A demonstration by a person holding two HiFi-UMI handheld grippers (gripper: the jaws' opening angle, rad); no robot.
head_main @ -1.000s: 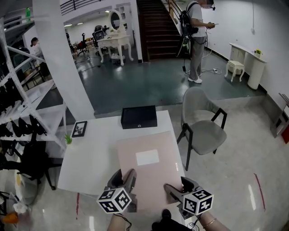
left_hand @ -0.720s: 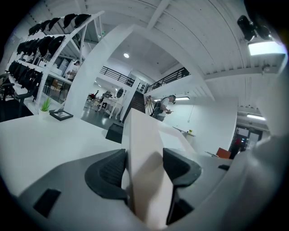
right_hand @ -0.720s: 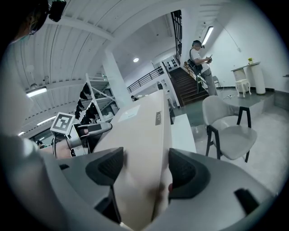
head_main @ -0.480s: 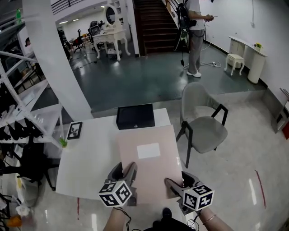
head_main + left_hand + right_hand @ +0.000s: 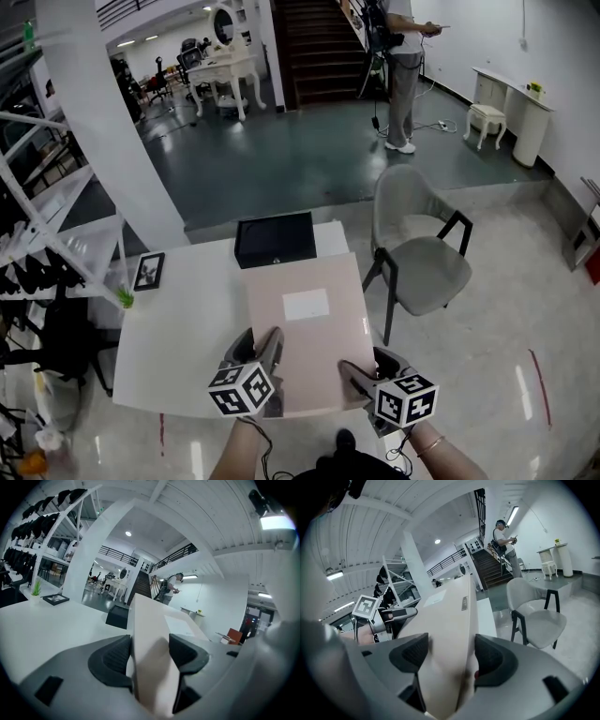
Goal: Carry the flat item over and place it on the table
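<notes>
Head view, item: flat pink carton [image 5: 305,323] with a white label on top, held roughly level over the right half of the white desk [image 5: 178,328]. Whether it touches the desktop cannot be told.
Head view, holders: left tongs [image 5: 265,359] and right tongs [image 5: 360,379] each take one near corner of the carton.
Head view, obstruction: black case [image 5: 275,240] at the desk's far edge. The carton's far edge lies just beside or over it.
Head view, other stock: picture frame [image 5: 148,271] and small green plant [image 5: 125,297] on the desk's left side, well apart from the carton. A grey chair [image 5: 417,258] stands just beside the desk's right edge, a rack [image 5: 42,239] at the far left, and a person [image 5: 403,61] far off by the stairs.
Left gripper view, tongs: clamped on the carton's edge, a pad on each face. The black case is ahead, beyond the carton.
Right gripper view, tongs: closed narrow on the carton's other near corner. The chair is at the right.
Step in hand (judged): lowering the carton to the desk.
Handling advice: bring both corners down together and level, and stop short of the black case. Keep the right edge on the desk, since the carton seems to reach the desk's right side. Release only once it lies flat.
</notes>
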